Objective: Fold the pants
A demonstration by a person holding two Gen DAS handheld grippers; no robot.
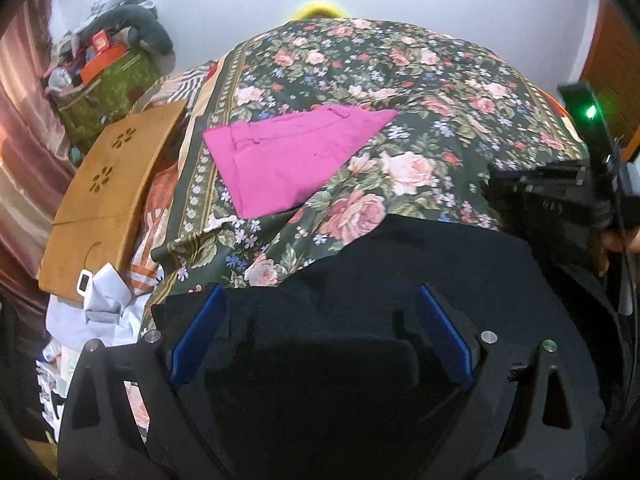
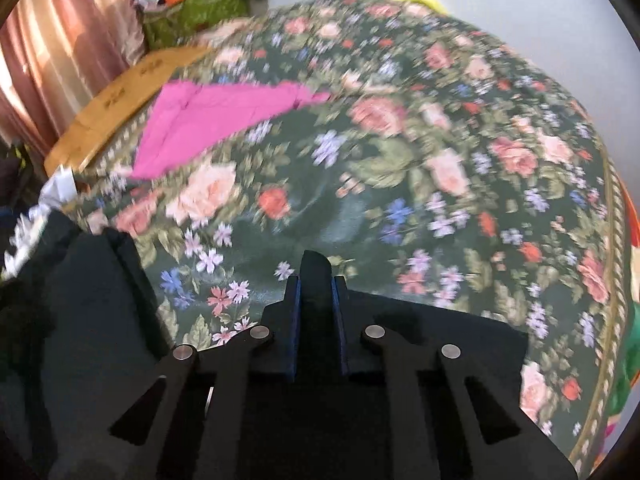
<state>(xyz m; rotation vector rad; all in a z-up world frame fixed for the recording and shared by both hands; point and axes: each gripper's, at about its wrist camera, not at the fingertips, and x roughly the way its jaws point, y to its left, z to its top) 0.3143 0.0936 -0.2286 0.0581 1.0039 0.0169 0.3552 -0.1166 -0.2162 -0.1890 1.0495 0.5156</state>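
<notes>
We're looking at soft matt cloth nearly everywhere: black pants in a dull, slightly fuzzy knit, a smooth pink garment, and a printed floral bedspread with no shine to it. The left gripper is matt black plastic with blue rubbery-looking pads and small brushed-metal pins. The board beside the bed looks like smooth, satin-finished wood.

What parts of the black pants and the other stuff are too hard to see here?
- Black pants: left wrist view, the lower part is hidden by the open left gripper.
- Black cloth pinched by the right gripper: right wrist view, the fingers cover most of it.
- Pink garment: right wrist view, motion blur hides its seams.
</notes>
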